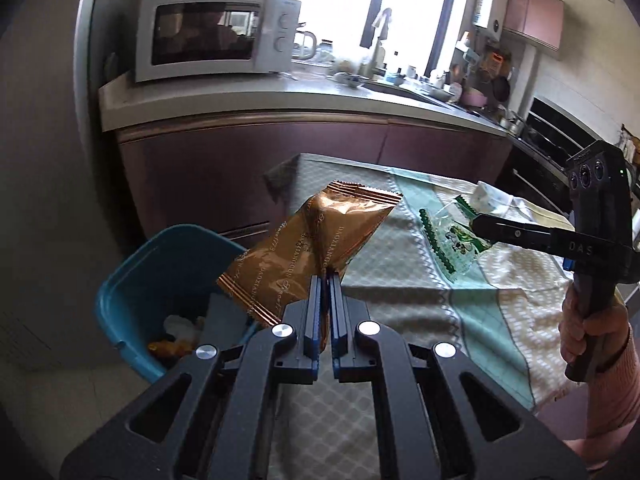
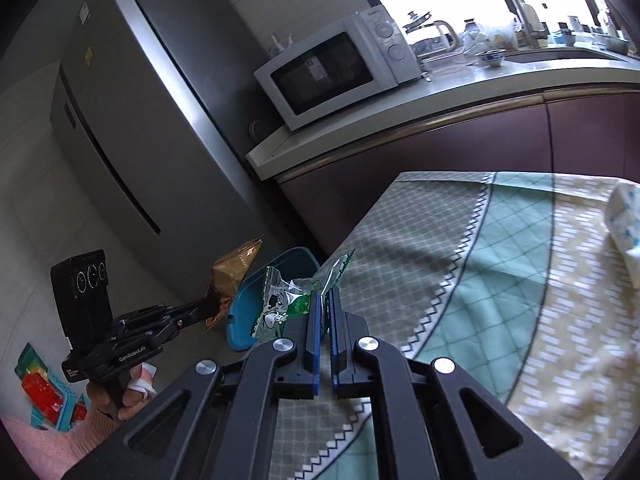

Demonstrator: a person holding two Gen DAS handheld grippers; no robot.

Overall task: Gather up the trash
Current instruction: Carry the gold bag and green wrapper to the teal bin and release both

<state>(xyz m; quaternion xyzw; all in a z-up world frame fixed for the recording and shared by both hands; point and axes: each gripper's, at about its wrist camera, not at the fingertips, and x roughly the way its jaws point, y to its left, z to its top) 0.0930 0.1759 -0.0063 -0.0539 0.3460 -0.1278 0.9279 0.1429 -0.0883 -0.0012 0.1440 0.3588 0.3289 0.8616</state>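
While the grey fridge (image 2: 132, 120) fills the left of the right wrist view, we see the kitchen counter (image 1: 280, 100) running behind everything, with a white microwave (image 1: 212, 36) standing on its near end.

In front of the counter we have the table under a patterned tablecloth (image 1: 420, 292) of green, beige and grey bands. Just beside the table's left edge, lower down, sits the blue bin (image 1: 132, 276); a few pale and brownish scraps lie in its bottom.

Our left gripper (image 1: 325, 280) has its fingers pressed together on a lower corner of the bronze snack wrapper (image 1: 312, 240). The wrapper is lifted off the cloth and leans to the left, so its lower end hangs over the bin's near rim while its upper end still overlaps the table edge.

Our right gripper (image 2: 325, 296) is pinching the clear green-printed candy wrapper (image 2: 292, 300), with the blue pads closed on one end of it. It is raised off the cloth near the table's left side, and in the right wrist view it lines up with the bin behind it.

Farther right on the cloth we see a crumpled white paper with blue marks (image 1: 490, 196), lying untouched and well apart from both grippers.
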